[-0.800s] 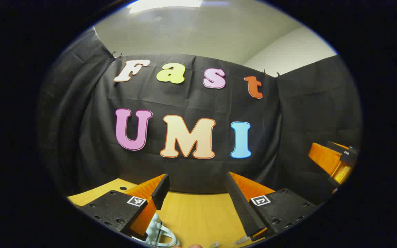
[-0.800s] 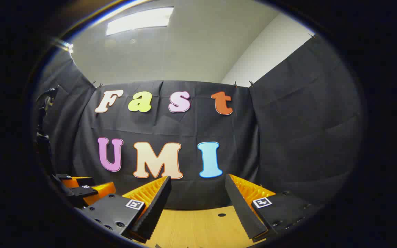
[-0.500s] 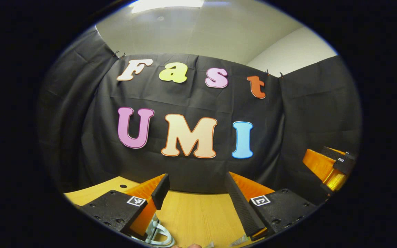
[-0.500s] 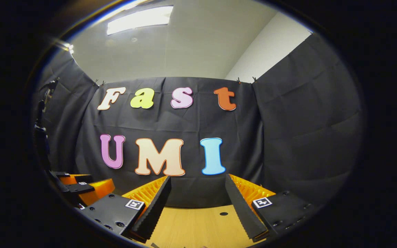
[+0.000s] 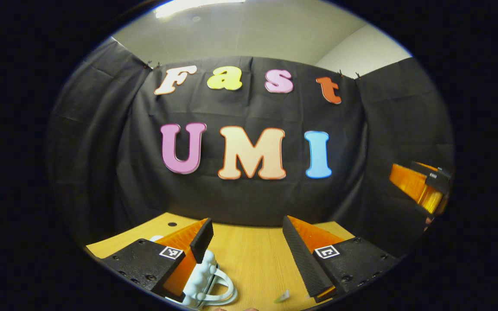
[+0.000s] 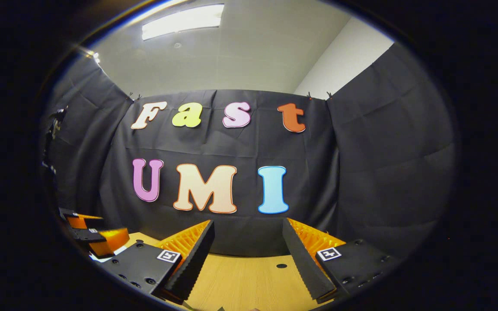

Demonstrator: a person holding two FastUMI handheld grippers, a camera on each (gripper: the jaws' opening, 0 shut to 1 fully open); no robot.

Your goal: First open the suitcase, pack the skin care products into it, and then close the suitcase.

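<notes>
Right now both tongs are held above the wooden worktop (image 5: 249,259), facing the booth's black cloth wall. Left tongs (image 5: 247,242): jaws spread wide, nothing betw. them. A pale bumpy suitcase w/ a white loop handle (image 5: 208,283) lies on the worktop just below the left finger, partly hidden by it. A small pale scrap (image 5: 282,296) sits nr the other finger. Right tongs (image 6: 247,252): also wide apart, gripping nothing, over bare wood. Can't make out any skin care products.
</notes>
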